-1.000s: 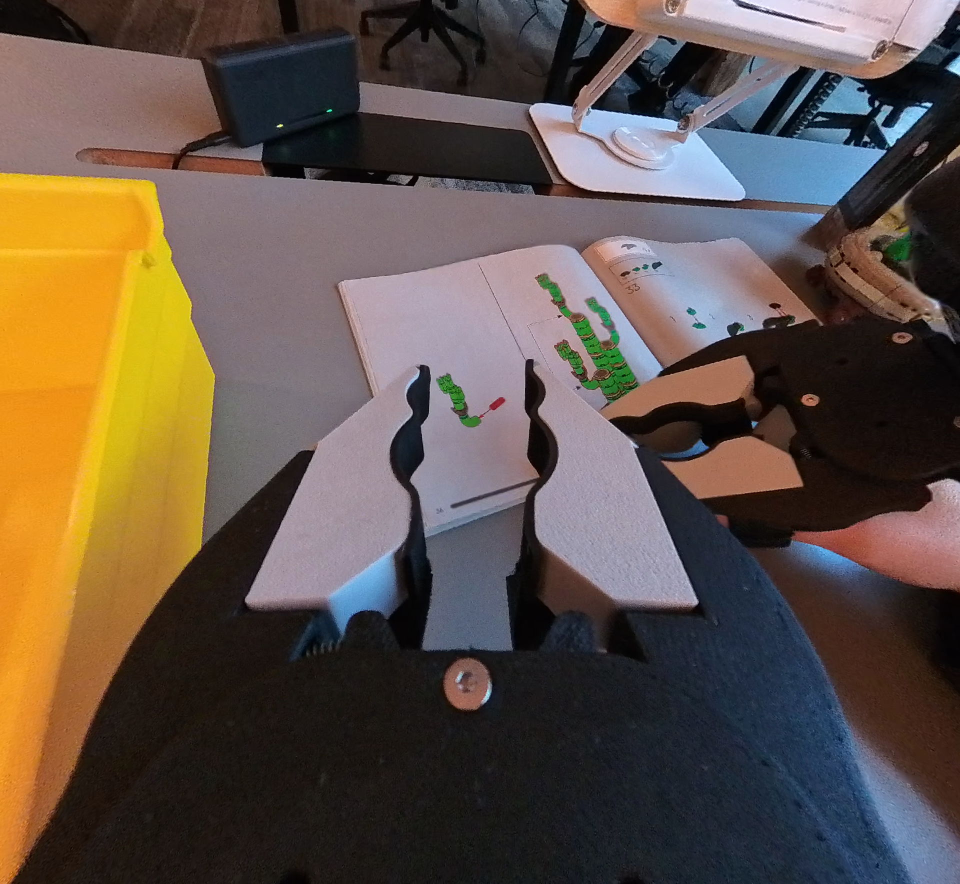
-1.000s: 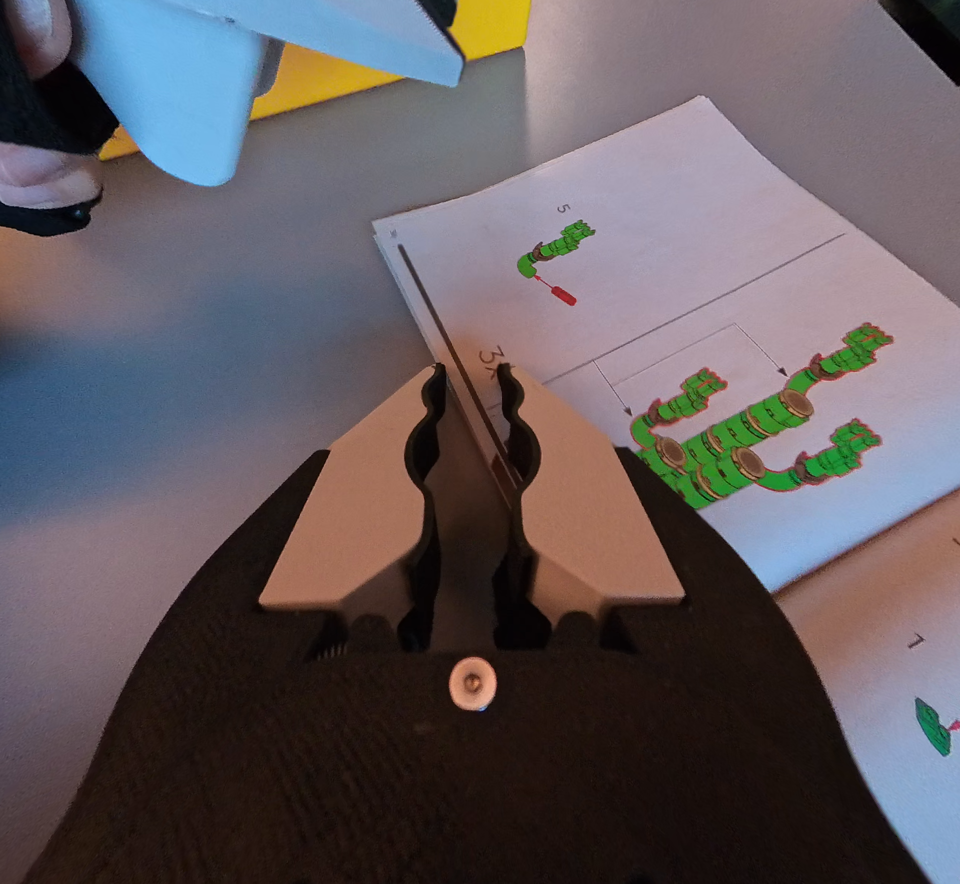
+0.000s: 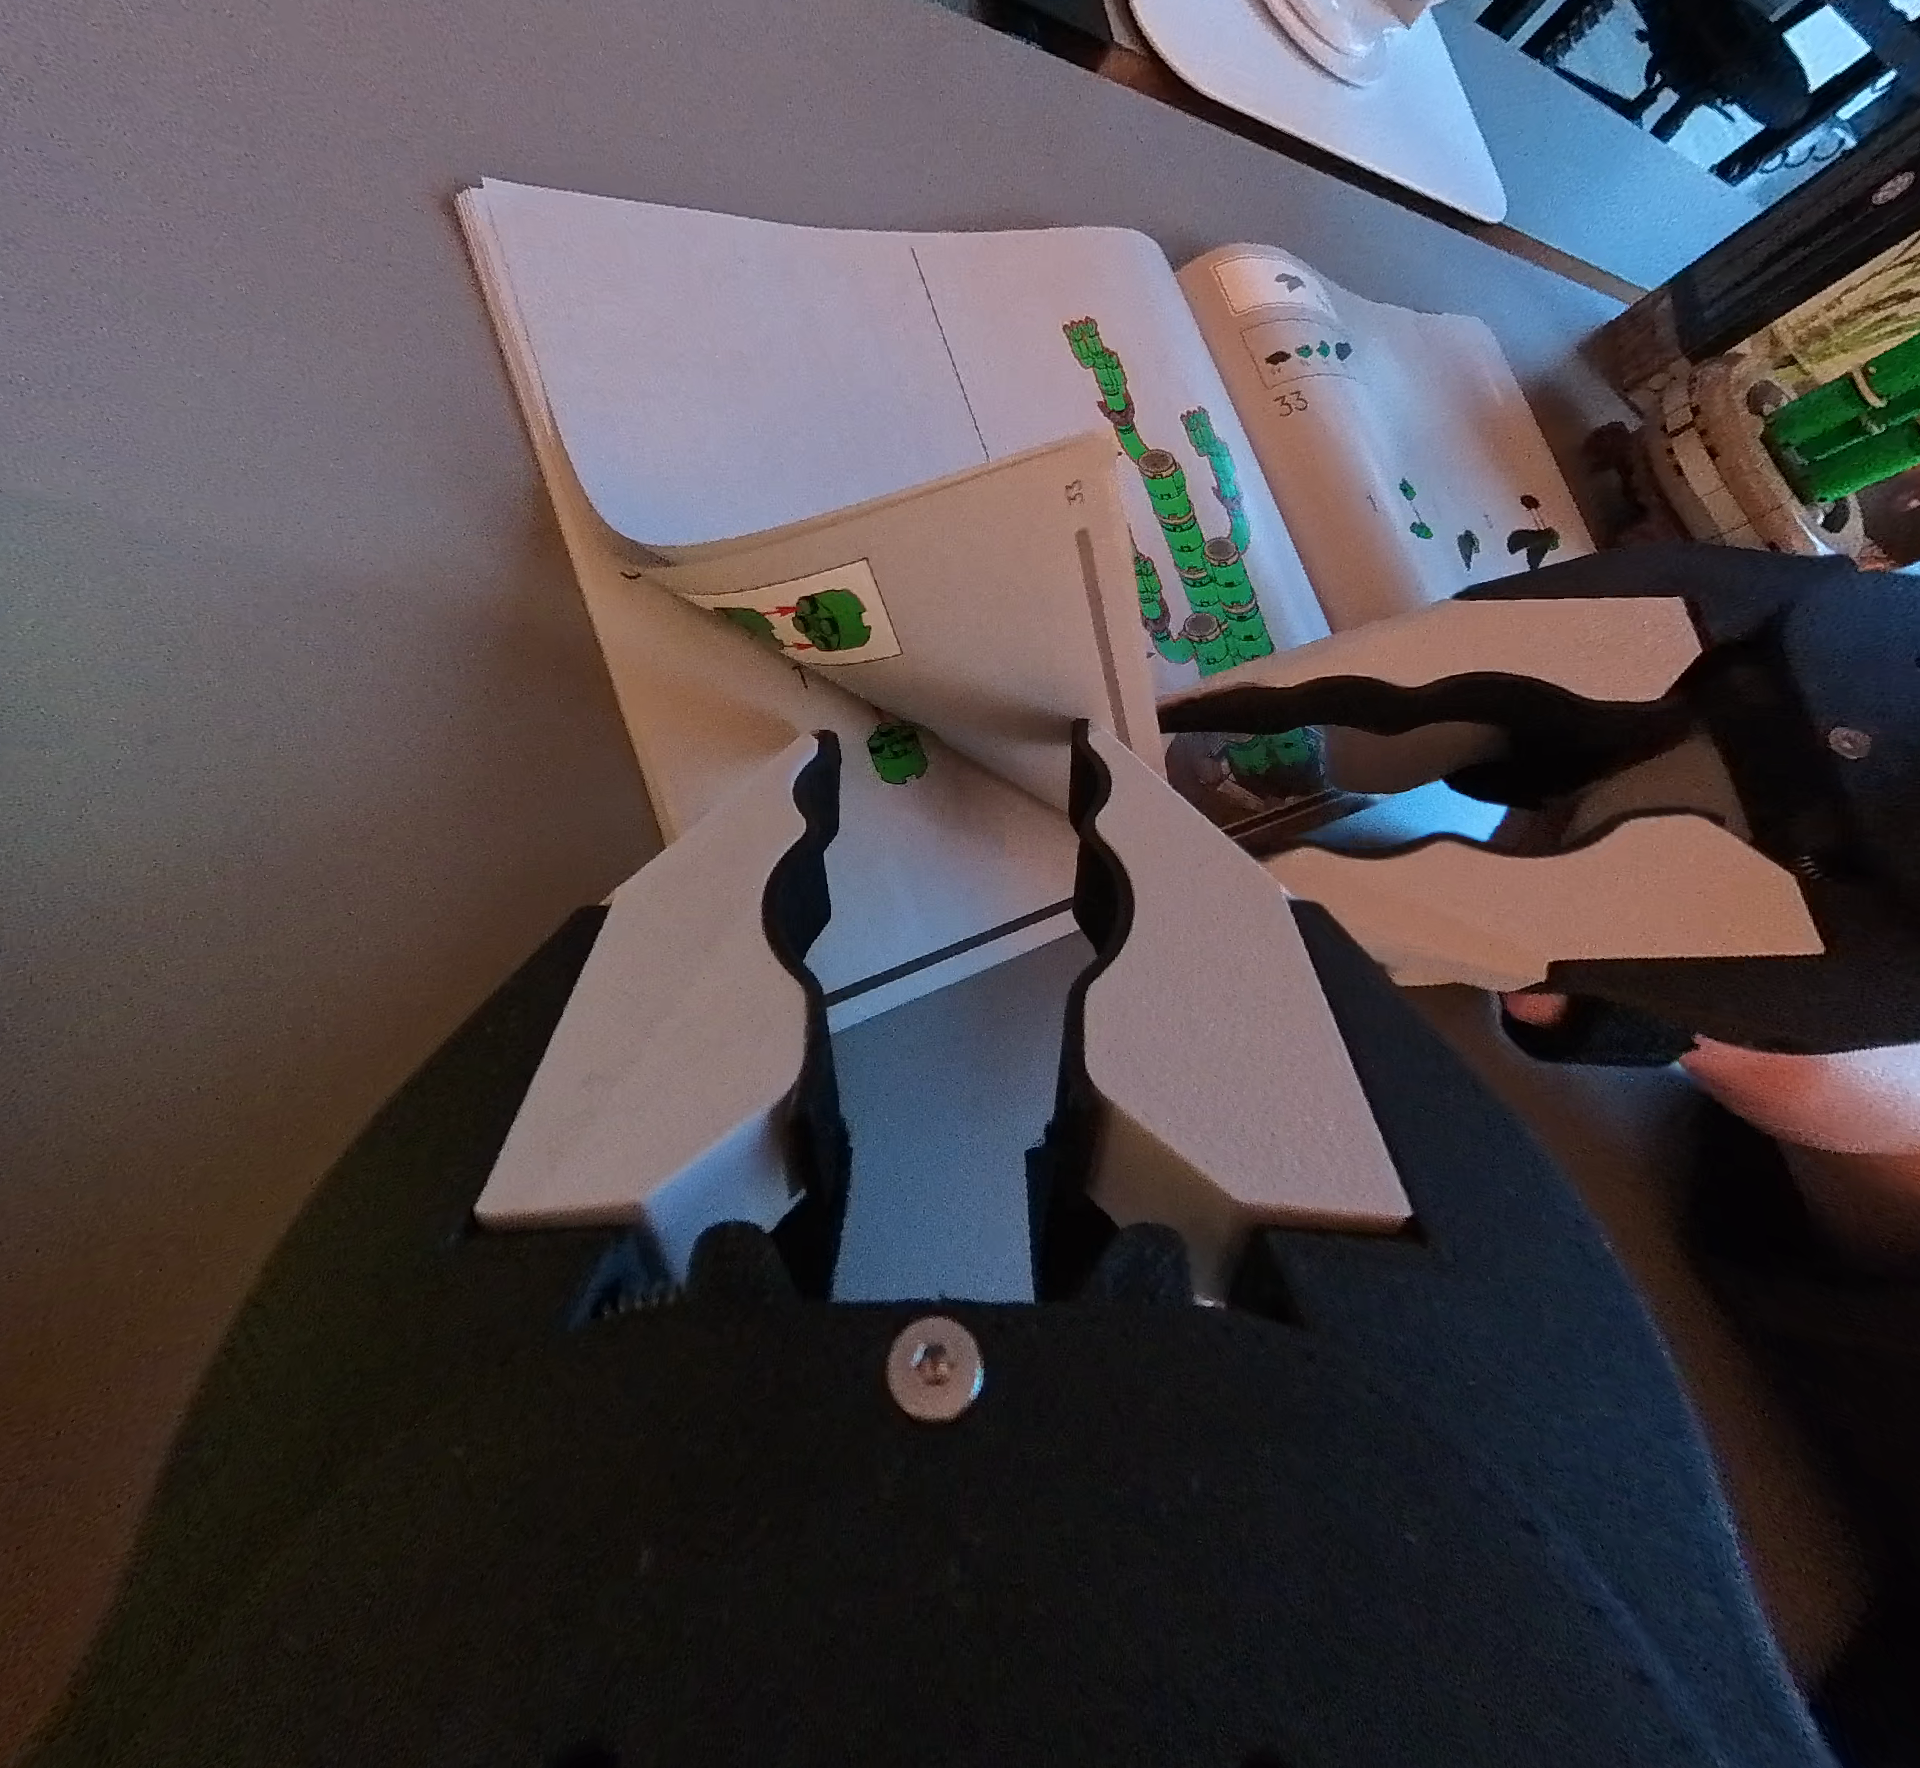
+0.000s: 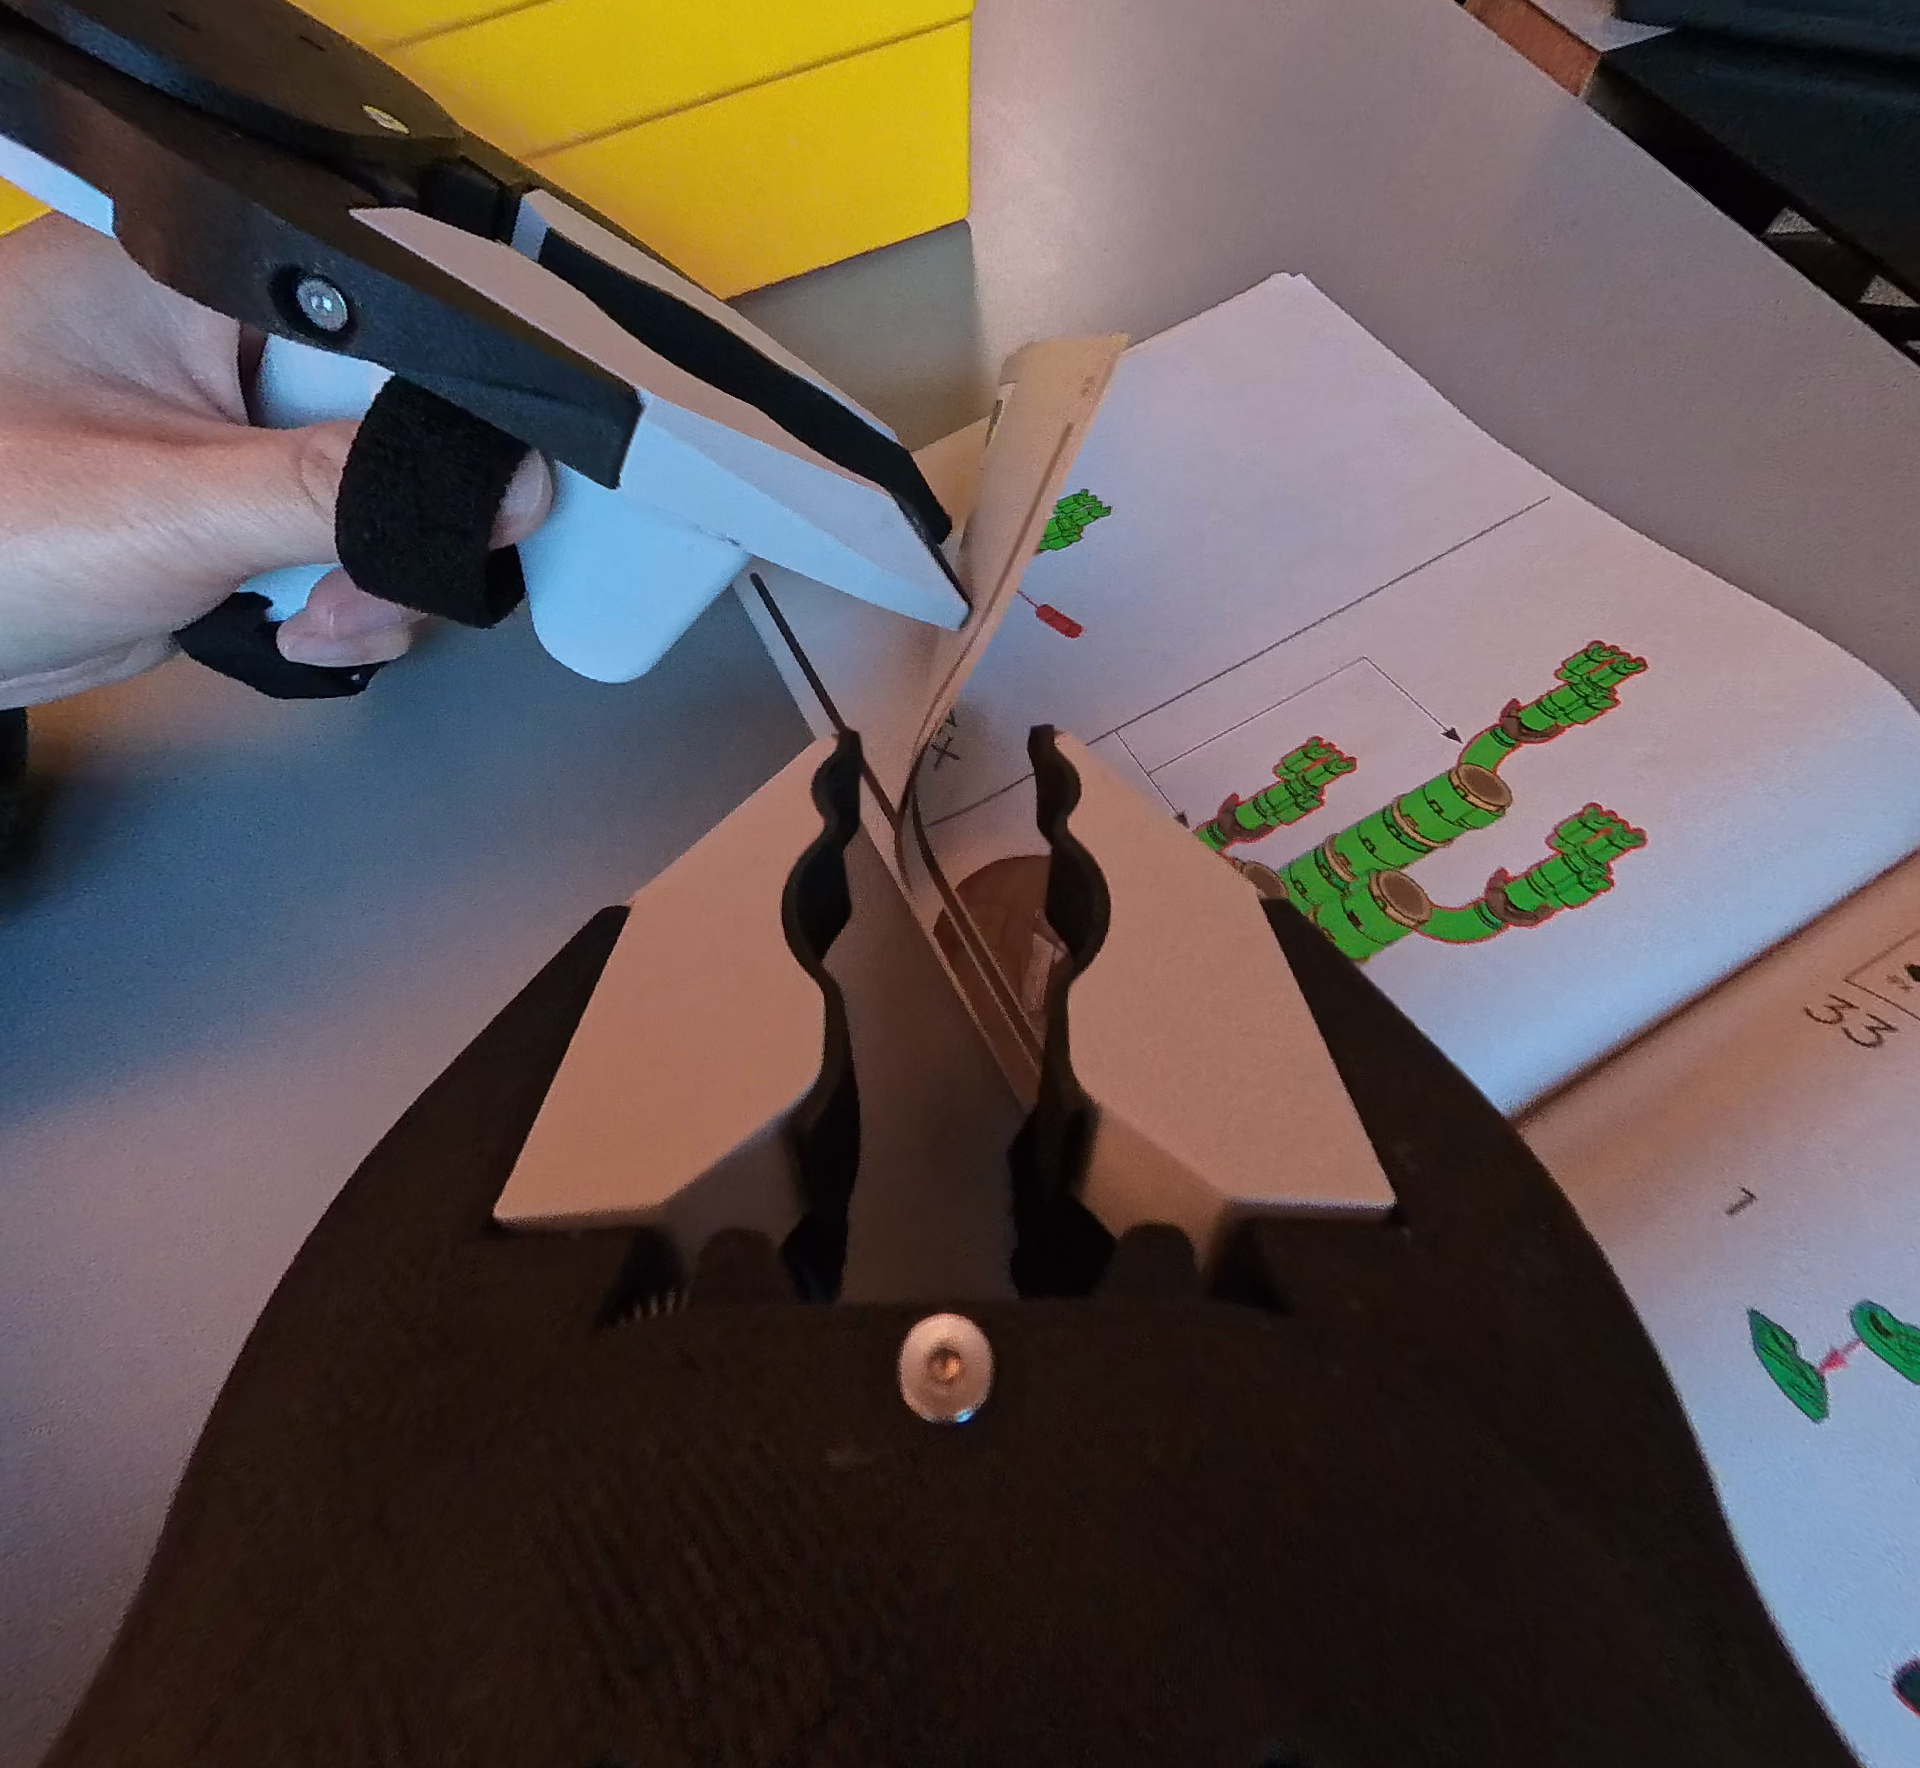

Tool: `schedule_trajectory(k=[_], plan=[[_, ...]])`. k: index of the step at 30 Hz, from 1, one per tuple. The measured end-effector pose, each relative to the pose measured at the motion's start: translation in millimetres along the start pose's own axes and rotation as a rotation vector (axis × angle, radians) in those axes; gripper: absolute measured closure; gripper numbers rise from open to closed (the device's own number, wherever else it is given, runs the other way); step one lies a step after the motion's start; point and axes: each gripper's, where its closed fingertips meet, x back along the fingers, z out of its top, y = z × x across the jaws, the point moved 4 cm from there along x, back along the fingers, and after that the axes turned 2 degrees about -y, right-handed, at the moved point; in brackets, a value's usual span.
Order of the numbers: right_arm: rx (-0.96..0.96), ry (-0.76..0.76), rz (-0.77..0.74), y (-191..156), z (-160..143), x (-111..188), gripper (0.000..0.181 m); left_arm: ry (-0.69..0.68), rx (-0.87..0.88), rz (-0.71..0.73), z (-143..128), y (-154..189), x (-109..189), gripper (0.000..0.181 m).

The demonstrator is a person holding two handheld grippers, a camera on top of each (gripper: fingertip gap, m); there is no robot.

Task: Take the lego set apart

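hand-held gripper open, page lifted

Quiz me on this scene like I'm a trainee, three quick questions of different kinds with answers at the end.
1. True or false: the open white instruction booklet on the grey table has one page lifted off the stack.
2. What colour is the plastic bin behind the left gripper? A red, B yellow, C blue.
3. Fill in: the lifted page's edge passes between the right gripper fingers, which are ___.

Key: 1 true; 2 B; 3 open.
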Motion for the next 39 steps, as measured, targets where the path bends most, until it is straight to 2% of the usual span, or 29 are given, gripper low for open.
schedule_trajectory(k=[4,5,8,10,14,18,25,30,34,36,39], plan=[[-0.043,-0.003,0.01,-5,5,-10,0.147,0.008,0.011,-0.015,1,1,1,0.137],[-0.046,-0.018,-0.003,-4,5,-12,0.151,0.012,0.01,-0.017,2,1,1,0.137],[-0.004,-0.048,-0.035,-2,2,-11,0.181,0.023,0.006,-0.019,4,2,4,0.136],[0.017,-0.027,-0.051,0,4,-6,0.181,0.051,0.014,-0.029,7,4,9,0.134],[0.015,0.066,-0.146,15,14,21,0.181,0.12,0.026,-0.051,13,6,23,0.133],[-0.017,0.17,-0.232,33,18,61,0.181,0.085,0.021,-0.048,9,5,20,0.133],[-0.009,0.139,-0.37,44,-16,109,0.181,-0.054,-0.107,0.056,-6,2,7,0.134],[-0.027,0.132,-0.472,54,-35,131,0.174,-0.094,-0.226,0.161,-10,-2,3,0.141],[-0.136,0.181,-0.499,67,-40,140,0.158,-0.109,-0.283,0.211,-11,-5,3,0.149],[-0.213,0.213,-0.496,73,-42,145,0.146,-0.114,-0.303,0.235,-11,-7,4,0.154],[-0.332,0.289,-0.446,79,-43,153,0.143,-0.122,-0.341,0.272,-11,-10,5,0.161]])
